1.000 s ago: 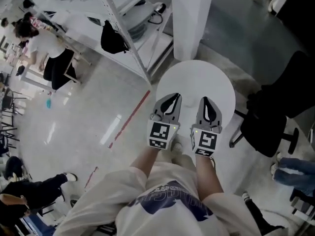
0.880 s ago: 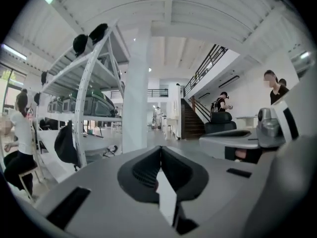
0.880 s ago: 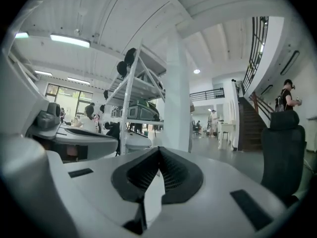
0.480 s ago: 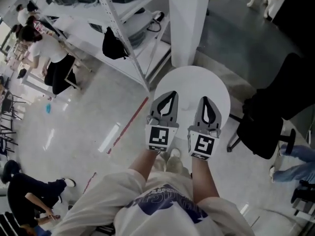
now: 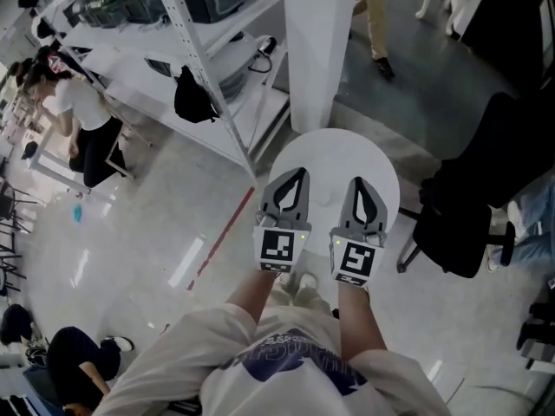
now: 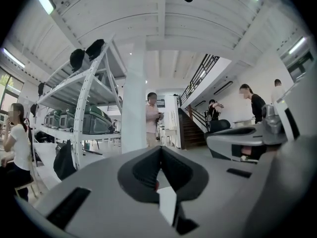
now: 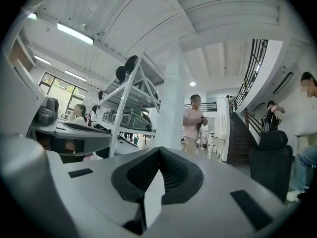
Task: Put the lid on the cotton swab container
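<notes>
In the head view my left gripper and right gripper are held side by side over a small round white table, tips pointing away from me. Both are shut with nothing between the jaws. The left gripper view shows that gripper closed to a point and aimed out into the room. The right gripper looks the same in its own view. I cannot make out a cotton swab container or a lid in any view.
A white pillar rises just behind the table. A metal shelving rack with a black bag stands to the left and a black office chair to the right. People stand and walk around the room.
Both grippers stay side by side over the table. The head view has drifted, so table and pillar sit slightly higher, and a walking person's legs now show at the top.
</notes>
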The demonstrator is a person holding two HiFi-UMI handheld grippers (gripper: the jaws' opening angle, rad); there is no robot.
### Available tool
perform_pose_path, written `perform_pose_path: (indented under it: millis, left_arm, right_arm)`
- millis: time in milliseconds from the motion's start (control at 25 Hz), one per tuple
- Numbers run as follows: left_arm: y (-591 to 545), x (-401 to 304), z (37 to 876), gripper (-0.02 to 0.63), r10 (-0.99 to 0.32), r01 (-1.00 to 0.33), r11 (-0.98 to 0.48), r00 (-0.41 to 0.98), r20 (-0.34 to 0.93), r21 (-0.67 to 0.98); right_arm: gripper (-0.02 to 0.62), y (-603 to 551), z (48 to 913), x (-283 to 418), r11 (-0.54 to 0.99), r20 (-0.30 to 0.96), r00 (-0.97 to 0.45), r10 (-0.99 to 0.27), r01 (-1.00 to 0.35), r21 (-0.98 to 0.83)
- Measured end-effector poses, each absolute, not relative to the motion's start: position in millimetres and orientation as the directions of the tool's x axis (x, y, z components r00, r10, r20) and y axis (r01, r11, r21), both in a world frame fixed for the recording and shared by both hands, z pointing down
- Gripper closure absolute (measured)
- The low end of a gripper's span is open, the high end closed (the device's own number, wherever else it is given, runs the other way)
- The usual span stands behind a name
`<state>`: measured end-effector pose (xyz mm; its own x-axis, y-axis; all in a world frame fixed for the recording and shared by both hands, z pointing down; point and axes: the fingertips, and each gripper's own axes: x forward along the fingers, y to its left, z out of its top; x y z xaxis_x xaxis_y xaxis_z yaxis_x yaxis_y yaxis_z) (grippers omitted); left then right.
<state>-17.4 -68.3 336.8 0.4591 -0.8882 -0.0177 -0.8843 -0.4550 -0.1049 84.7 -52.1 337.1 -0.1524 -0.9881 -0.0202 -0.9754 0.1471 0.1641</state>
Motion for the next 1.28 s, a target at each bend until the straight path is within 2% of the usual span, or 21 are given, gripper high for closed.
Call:
perform_pose_path:
  millis: [1280]
  left_arm:
    - [-83.3,-27.1,341.8,0.607,-0.865,-0.861,-0.498,0.501,-0.006,-0.108]
  right_arm:
    - [0.589,-65.8,342.2,77.0,0.118,0.044,-0.11,-0.993,-0.963,0.242]
